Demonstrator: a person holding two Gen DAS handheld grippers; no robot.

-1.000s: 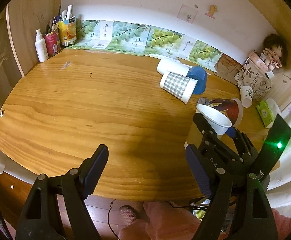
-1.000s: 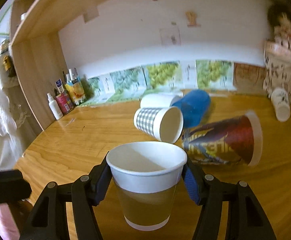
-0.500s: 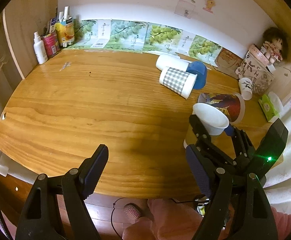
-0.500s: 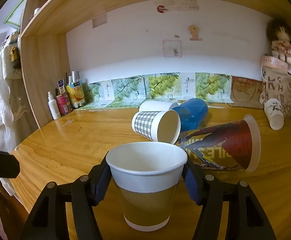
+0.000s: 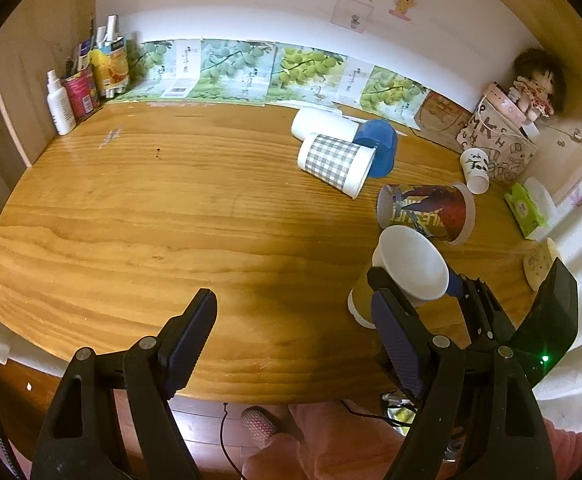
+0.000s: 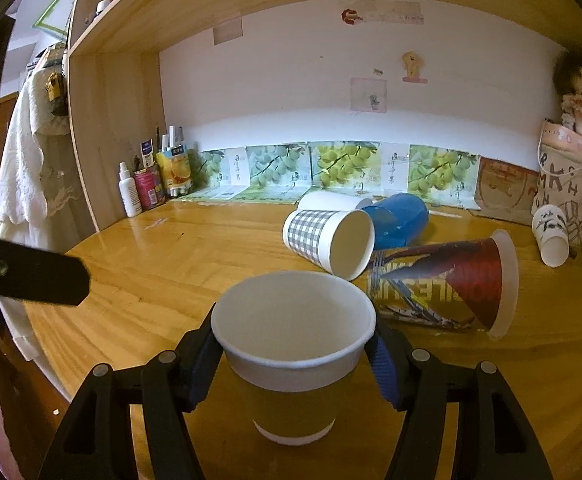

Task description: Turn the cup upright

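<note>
A brown and white paper cup (image 6: 295,364) stands upright on the wooden desk (image 6: 163,272) near its front edge, mouth up. My right gripper (image 6: 295,364) is shut on it, one finger on each side below the rim. The cup (image 5: 407,270) and the right gripper (image 5: 415,284) also show in the left wrist view. My left gripper (image 5: 295,344) is open and empty over the front edge of the desk (image 5: 171,220), to the left of the cup.
Several cups lie on their sides behind: a checked one (image 6: 327,240), a blue one (image 6: 401,218), a white one (image 6: 331,202), a red printed one (image 6: 447,286) and a small panda cup (image 6: 551,234). Bottles (image 6: 147,184) stand at the back left; a patterned bag (image 6: 571,196) with a doll at the back right.
The right gripper has kept the cup upright on the desk with almost no shift. The left gripper has pulled back a little from the desk.
</note>
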